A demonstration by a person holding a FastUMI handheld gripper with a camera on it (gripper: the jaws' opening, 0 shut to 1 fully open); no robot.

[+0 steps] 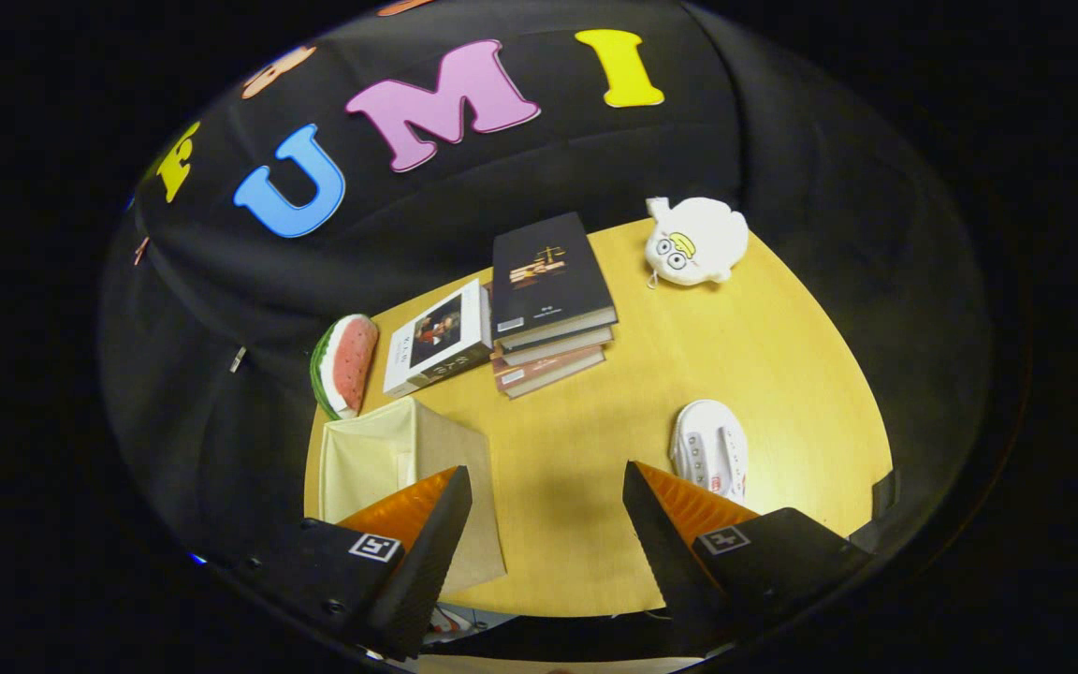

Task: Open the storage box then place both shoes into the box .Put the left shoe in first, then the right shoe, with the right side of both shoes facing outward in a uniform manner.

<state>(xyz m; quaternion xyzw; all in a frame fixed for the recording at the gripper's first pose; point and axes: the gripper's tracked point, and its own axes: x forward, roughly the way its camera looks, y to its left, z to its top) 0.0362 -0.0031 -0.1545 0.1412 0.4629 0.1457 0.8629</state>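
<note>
A beige fabric storage box (pixel 408 459) stands on the yellow table (pixel 595 412), just ahead of and partly behind my left finger; its top is open and I see the pale inner walls. A white shoe (pixel 710 447) lies on the table just beyond my right finger, its sole side turned toward the table's right edge. My gripper (pixel 546 491) hovers above the table's near part, open, with only bare table between its fingers. Inside of the box is mostly hidden from this angle.
A stack of books (pixel 553 304) and another book (pixel 436 339) lie at the back of the table. A watermelon-slice toy (pixel 347 363) sits behind the box. A white plush toy (pixel 696 241) rests at the far right.
</note>
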